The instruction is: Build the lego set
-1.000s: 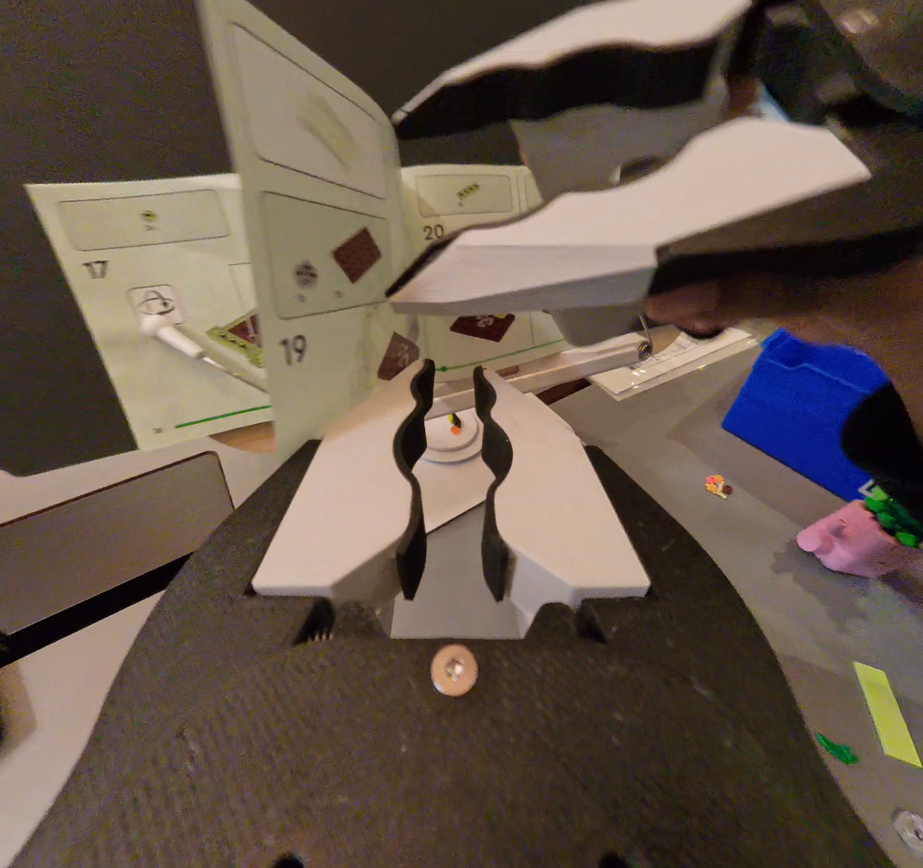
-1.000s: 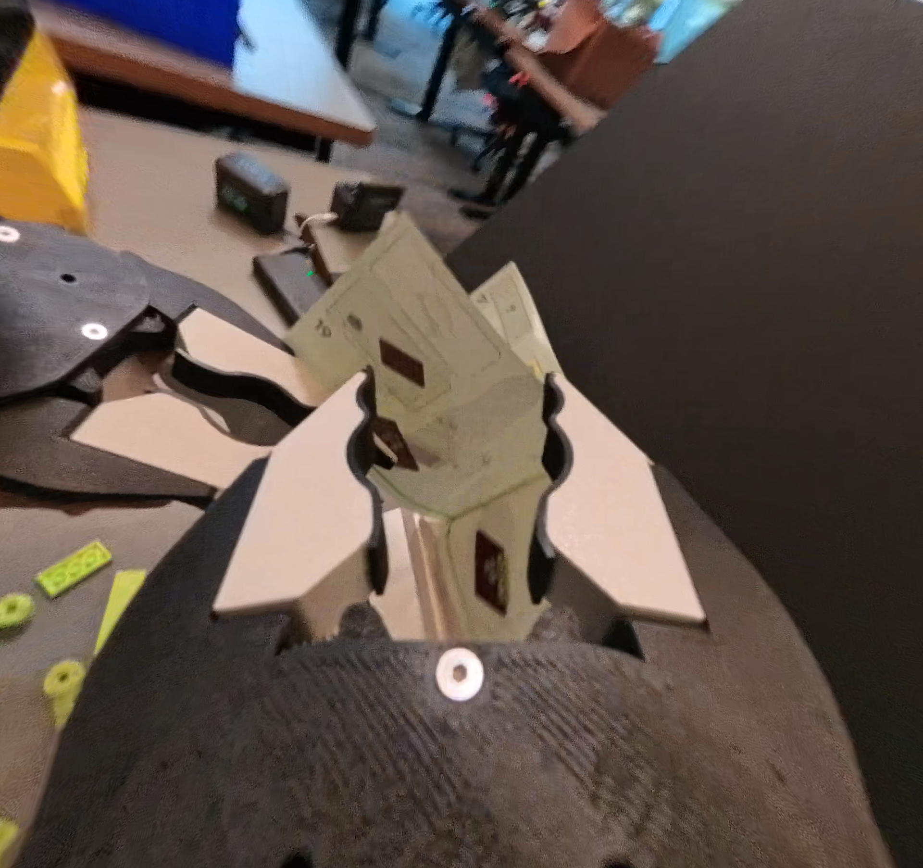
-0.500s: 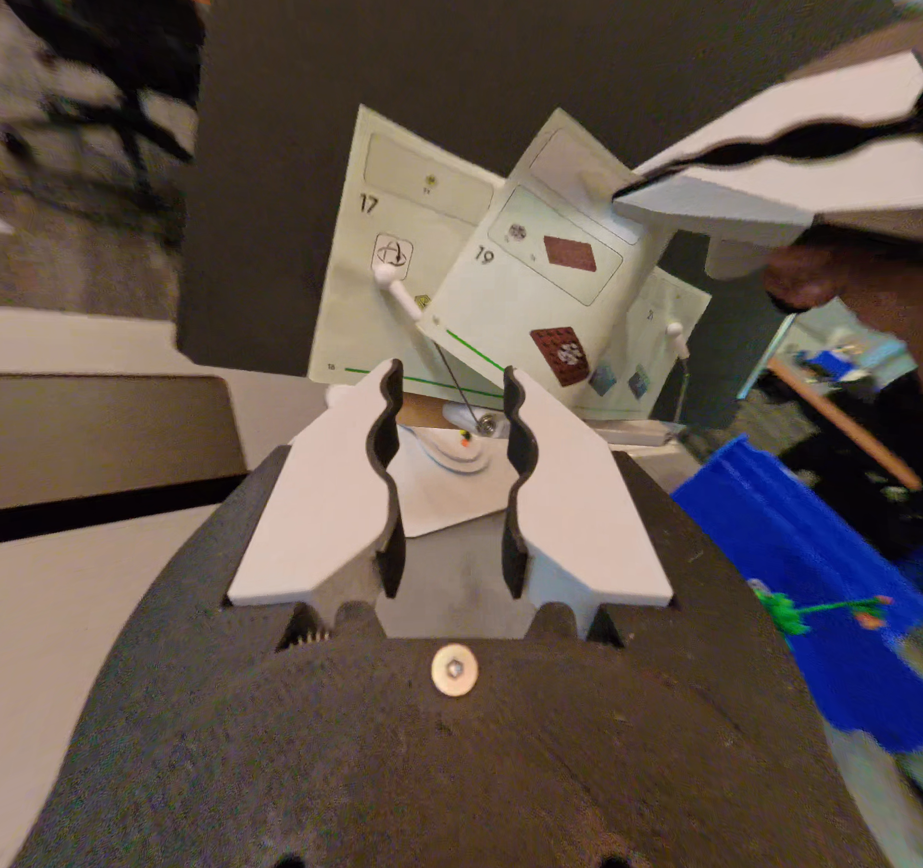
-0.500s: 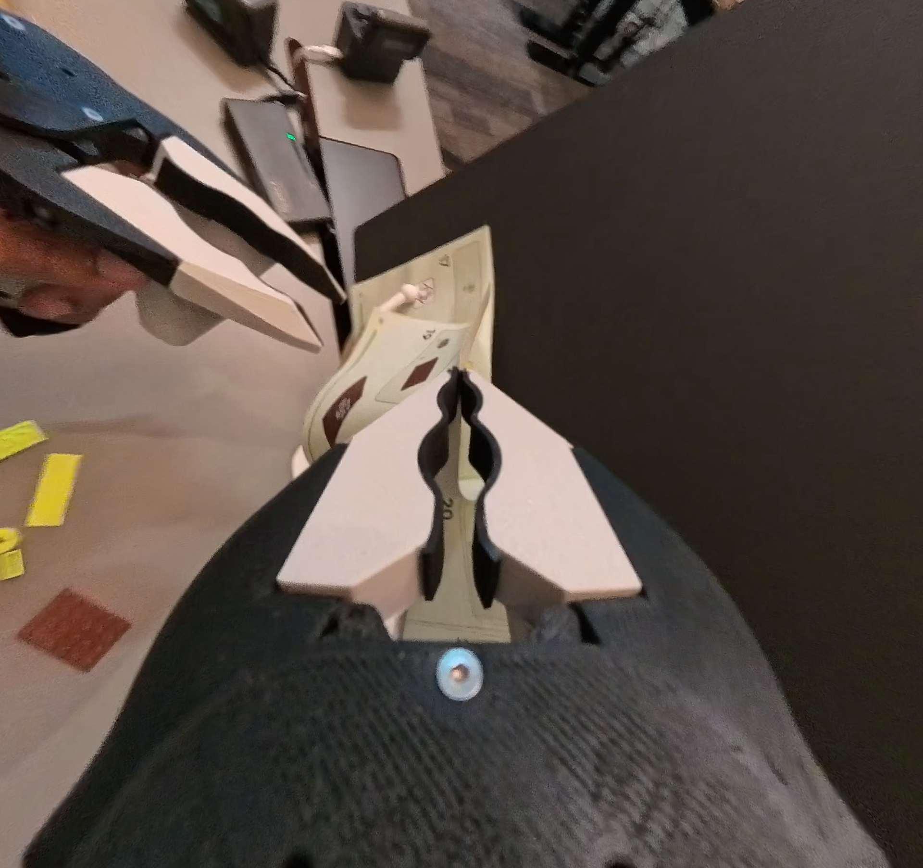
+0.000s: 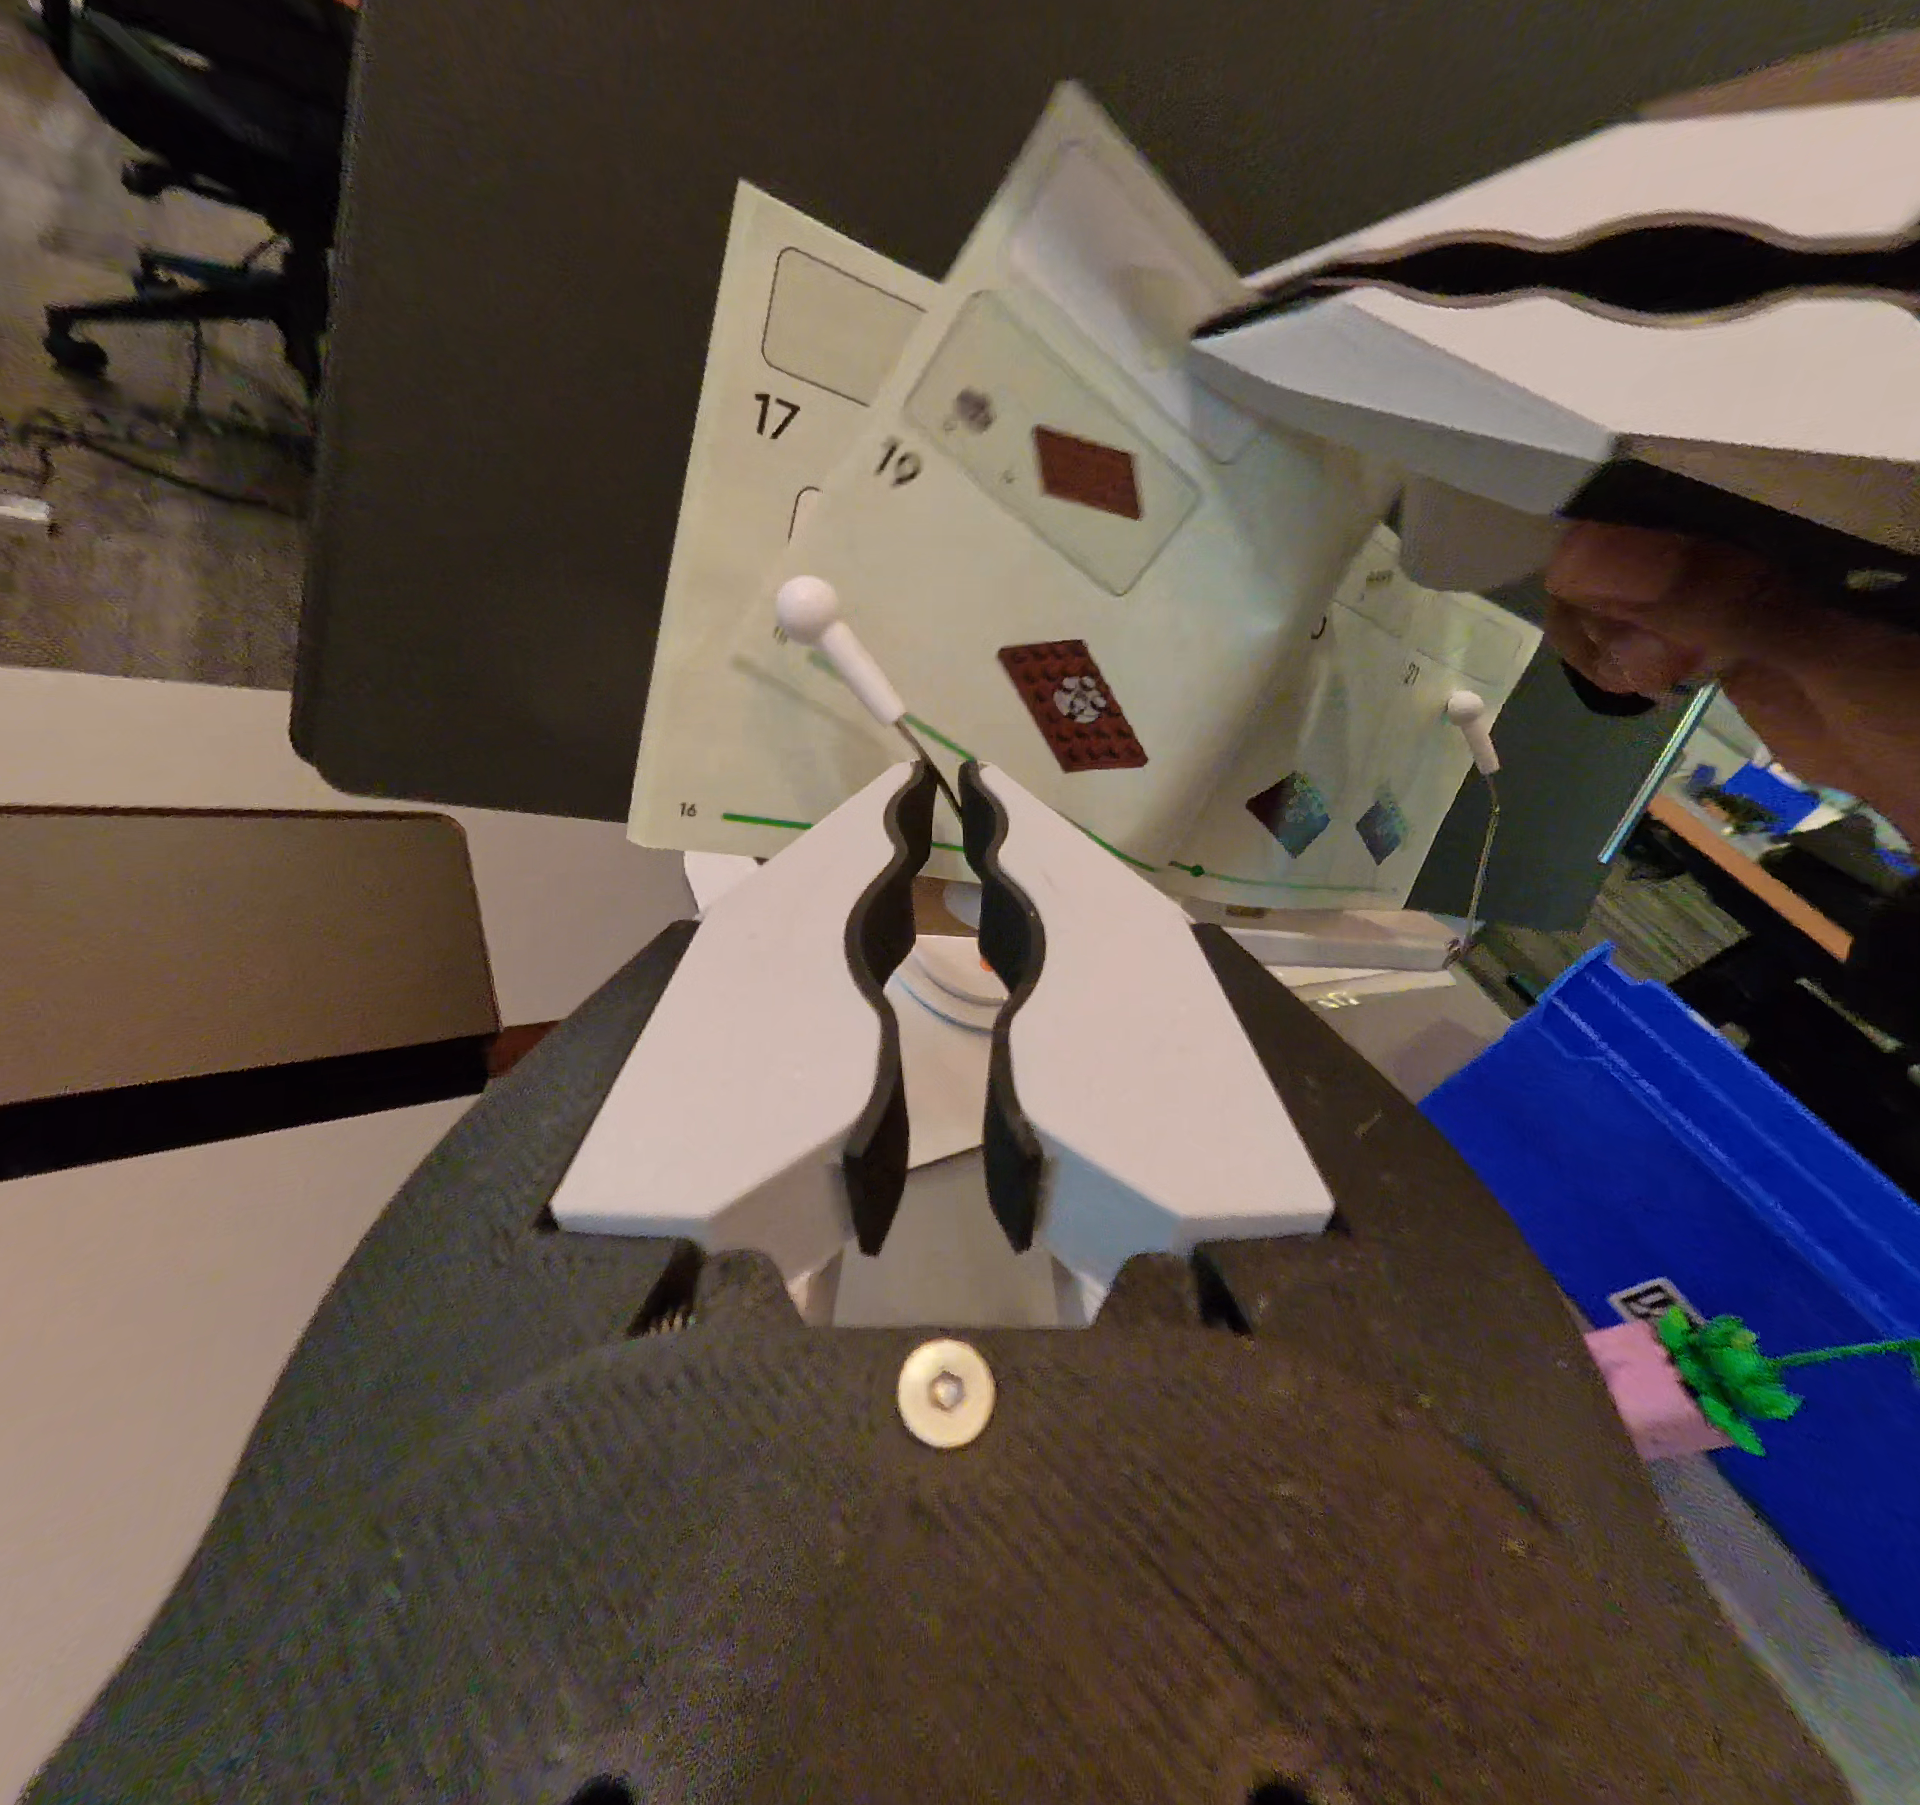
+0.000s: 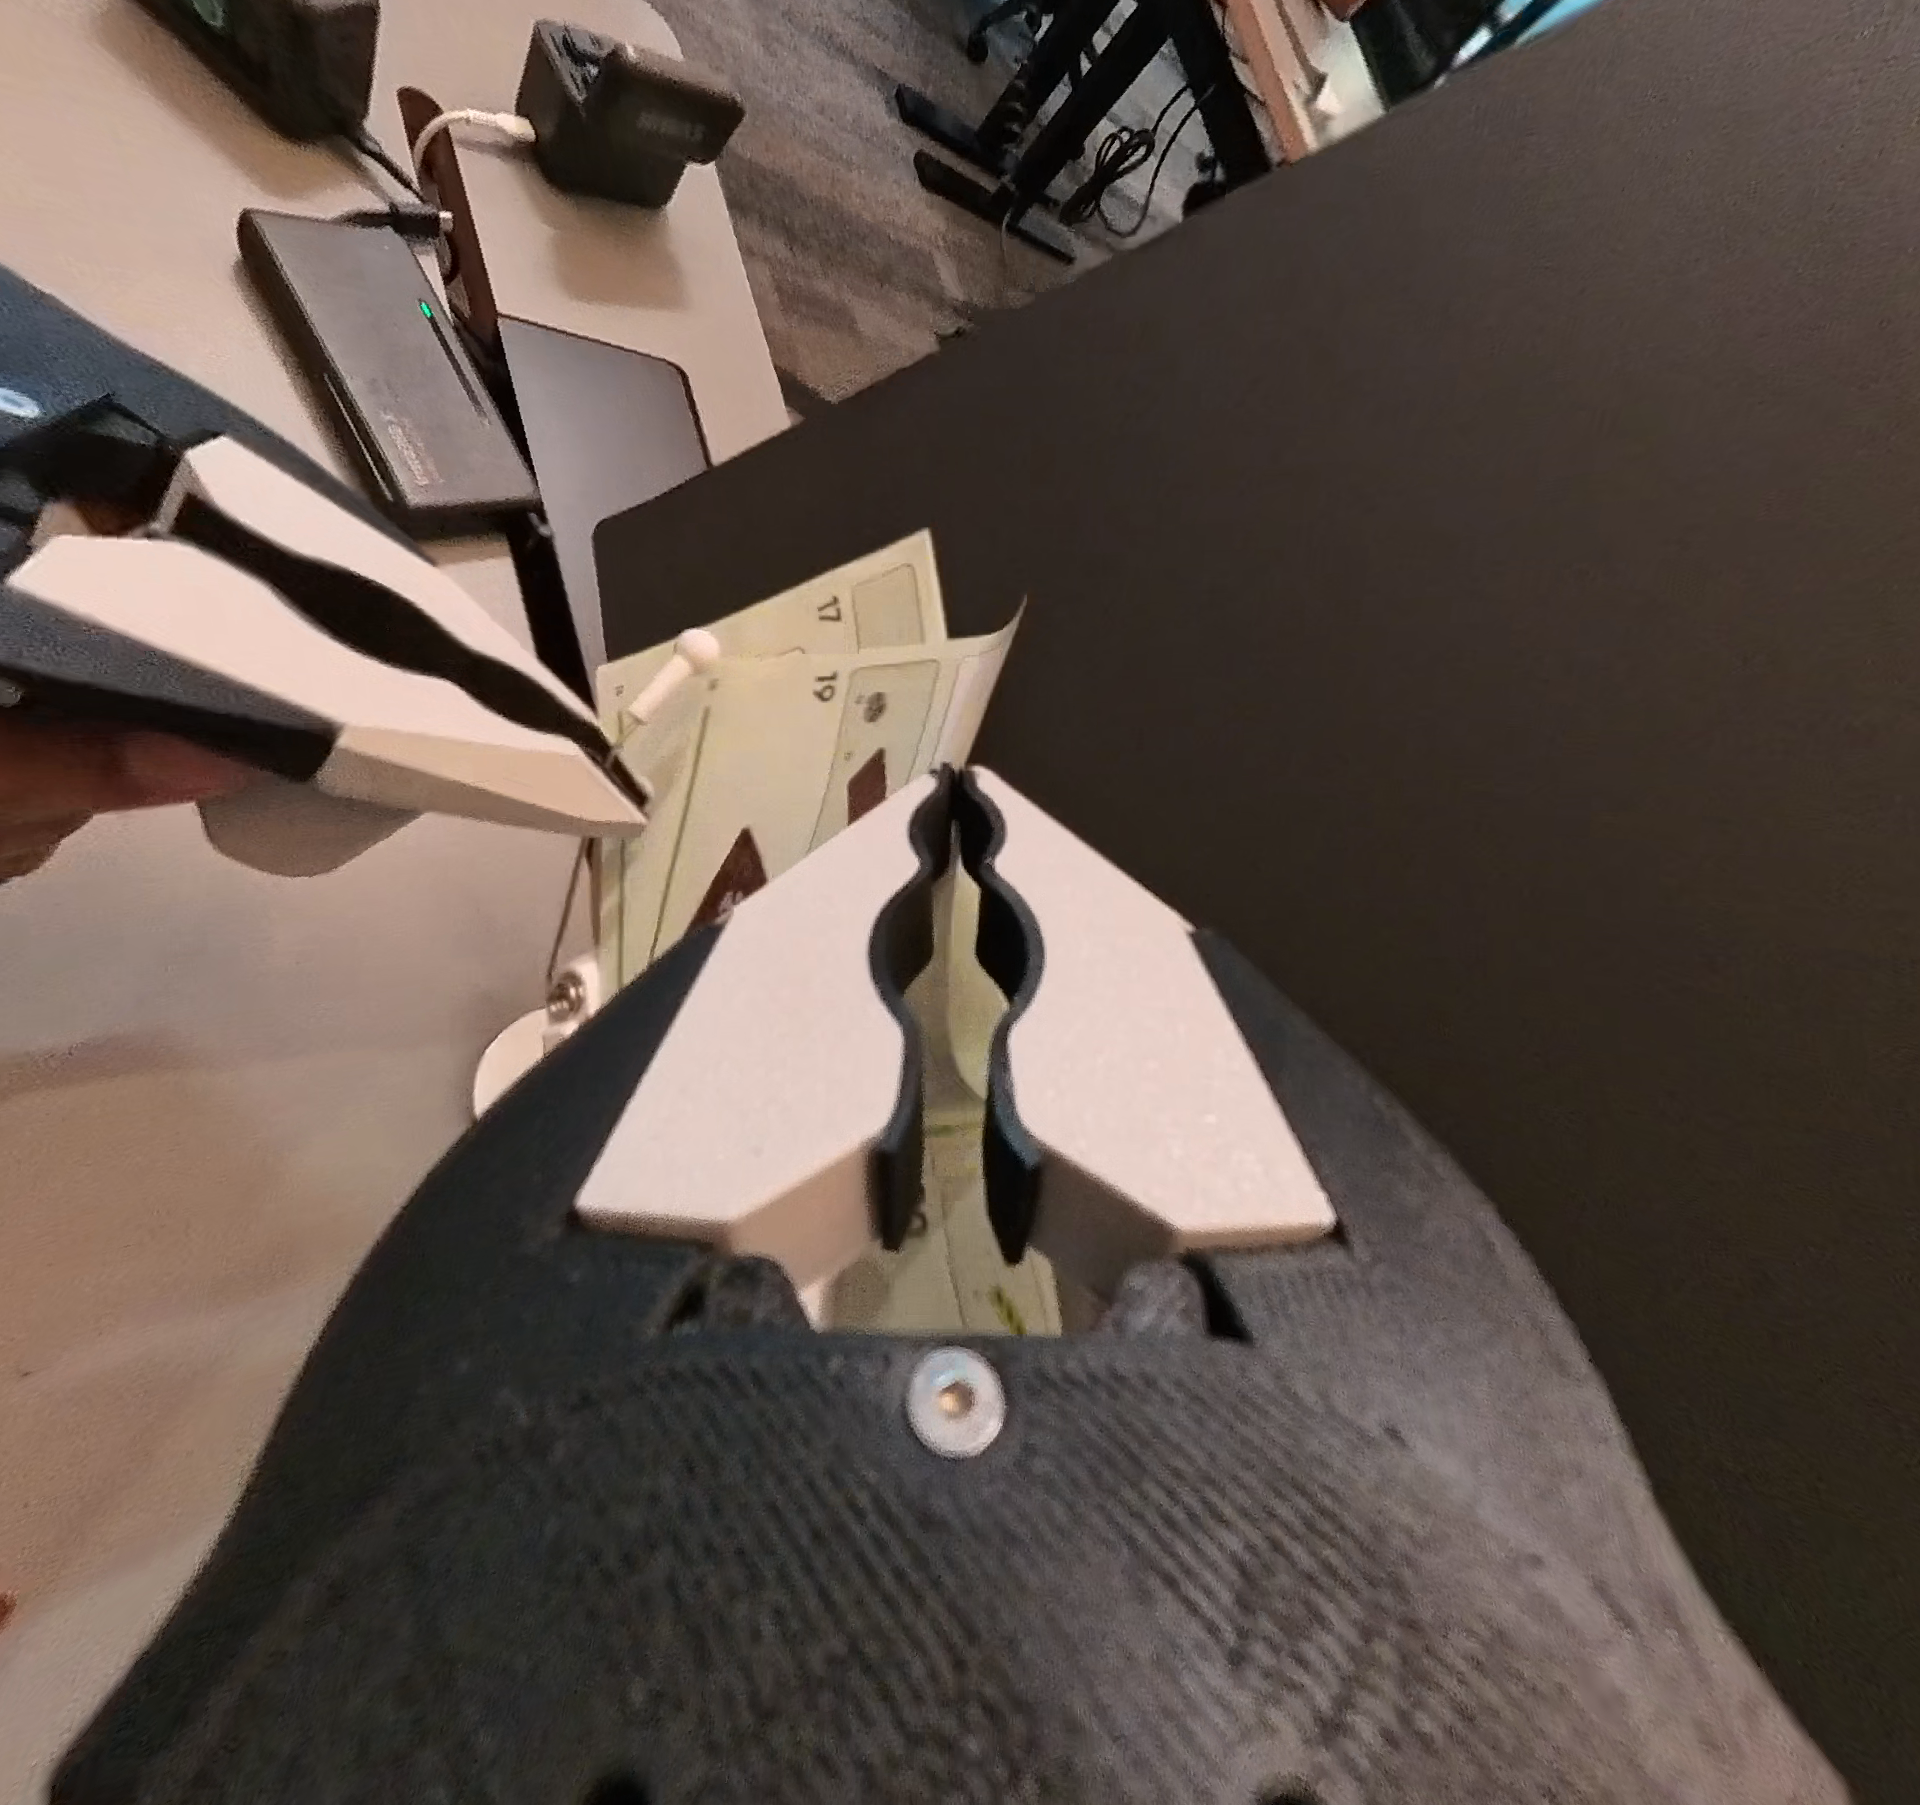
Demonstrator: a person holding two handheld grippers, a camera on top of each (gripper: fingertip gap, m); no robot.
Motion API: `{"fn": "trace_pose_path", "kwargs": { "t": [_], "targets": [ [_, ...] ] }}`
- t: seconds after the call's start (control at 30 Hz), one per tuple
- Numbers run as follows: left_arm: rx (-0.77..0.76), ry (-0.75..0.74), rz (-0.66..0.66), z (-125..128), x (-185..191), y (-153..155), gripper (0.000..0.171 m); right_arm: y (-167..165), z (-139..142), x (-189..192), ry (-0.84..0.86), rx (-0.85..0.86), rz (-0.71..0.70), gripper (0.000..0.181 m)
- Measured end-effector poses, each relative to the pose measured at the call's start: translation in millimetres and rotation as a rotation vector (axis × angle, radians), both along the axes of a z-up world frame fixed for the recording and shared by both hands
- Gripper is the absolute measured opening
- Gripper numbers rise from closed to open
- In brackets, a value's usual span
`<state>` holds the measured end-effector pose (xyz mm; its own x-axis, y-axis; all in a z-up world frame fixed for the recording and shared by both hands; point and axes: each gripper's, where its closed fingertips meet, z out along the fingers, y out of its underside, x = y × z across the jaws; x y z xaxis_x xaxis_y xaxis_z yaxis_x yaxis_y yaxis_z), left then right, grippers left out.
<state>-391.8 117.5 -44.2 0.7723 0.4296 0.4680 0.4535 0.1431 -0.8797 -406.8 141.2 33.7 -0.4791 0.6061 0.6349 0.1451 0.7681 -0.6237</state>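
Observation:
The pale green instruction booklet [image 5: 1039, 560] stands open on a white stand in front of a black panel. My left gripper [image 5: 942, 773] is shut on the thin wire of the stand's left page-holder arm [image 5: 842, 654], just below its white ball-tipped sleeve. My right gripper [image 6: 951, 789] is shut on the upper edge of a loose booklet page [image 6: 727, 768], which stands curled away from the other pages. The right gripper also shows at the upper right of the left wrist view [image 5: 1226, 316]. The left gripper shows at the left of the right wrist view [image 6: 623, 799].
A second page-holder arm [image 5: 1475, 727] stands at the booklet's right. A blue bin [image 5: 1662, 1184] and a pink Lego piece with a green plant [image 5: 1704, 1381] lie to the right. Black power packs and chargers [image 6: 384, 384] lie on the table left of the black panel [image 6: 1455, 612]. My right fingertips sit around 9 cm from my left ones.
My left gripper has moved in to the stand and closed from open onto the page-holder wire. My right gripper stays pinched on the page and has carried it further over.

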Motion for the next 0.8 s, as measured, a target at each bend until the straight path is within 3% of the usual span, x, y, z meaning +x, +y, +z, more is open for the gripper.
{"fn": "trace_pose_path", "kwargs": {
  "t": [0.17,0.3,0.5,0.63,0.8],
  "targets": [
    [-0.076,0.113,0.032,0,3,2,0.003,-21,-13,-9,-0.004,0.105,0.044,0.0],
    [-0.092,0.106,0.01,-1,2,6,0.003,-24,-18,-16,0.025,0.13,0.055,0.001],
    [-0.039,0.022,-0.028,-4,2,5,0.004,-30,3,-12,0.107,-0.01,0.049,0.031],
    [-0.054,0.015,-0.017,-2,3,-3,0.009,-20,35,17,0.199,-0.123,0.017,0.038],
    [-0.017,-0.018,-0.03,13,14,-28,0.023,10,20,86,0.148,-0.167,-0.072,0.042]
  ]
}}
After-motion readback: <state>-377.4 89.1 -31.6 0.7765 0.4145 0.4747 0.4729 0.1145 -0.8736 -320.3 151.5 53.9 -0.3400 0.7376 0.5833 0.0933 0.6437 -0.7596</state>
